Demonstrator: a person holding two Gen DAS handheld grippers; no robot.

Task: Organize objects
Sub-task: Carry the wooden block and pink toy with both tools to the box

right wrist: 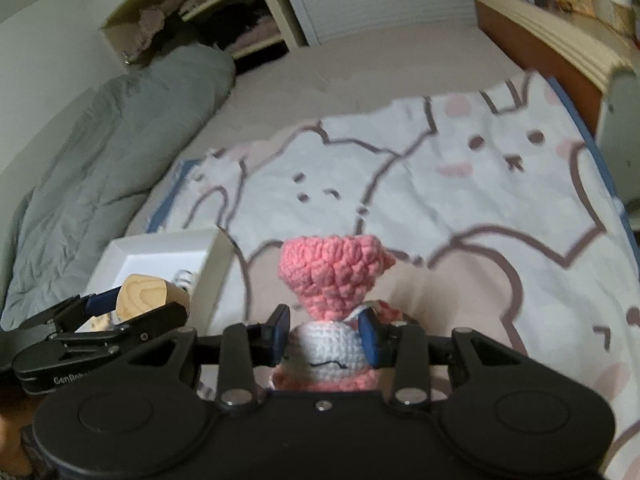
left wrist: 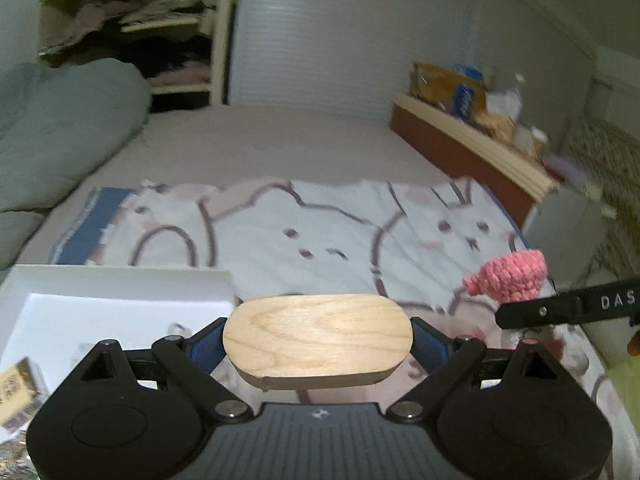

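The left gripper (left wrist: 318,342) is clamped on a flat, rounded wooden piece (left wrist: 317,338), its blue pads pressing the two short ends so the piece lies crosswise between the fingers, held above the bed. Just to its left sits an open white box (left wrist: 120,280) on the bedding, with a small yellowish packet (left wrist: 16,394) showing at its near corner — what else lies inside is too blurred to tell. The right gripper (right wrist: 326,338) is closed around a crocheted doll (right wrist: 332,276), the pads squeezing its white head while a pink knitted part rises ahead of the fingers. In the right wrist view the left gripper (right wrist: 132,304) and its wooden piece (right wrist: 150,294) appear at the lower left, close to the box (right wrist: 218,276). Under both lies a blanket printed with cartoon bunnies (right wrist: 460,184), spread over the bed; a grey duvet (right wrist: 100,160) is bunched along the left side, and a cluttered shelf (left wrist: 472,132) runs along the right.
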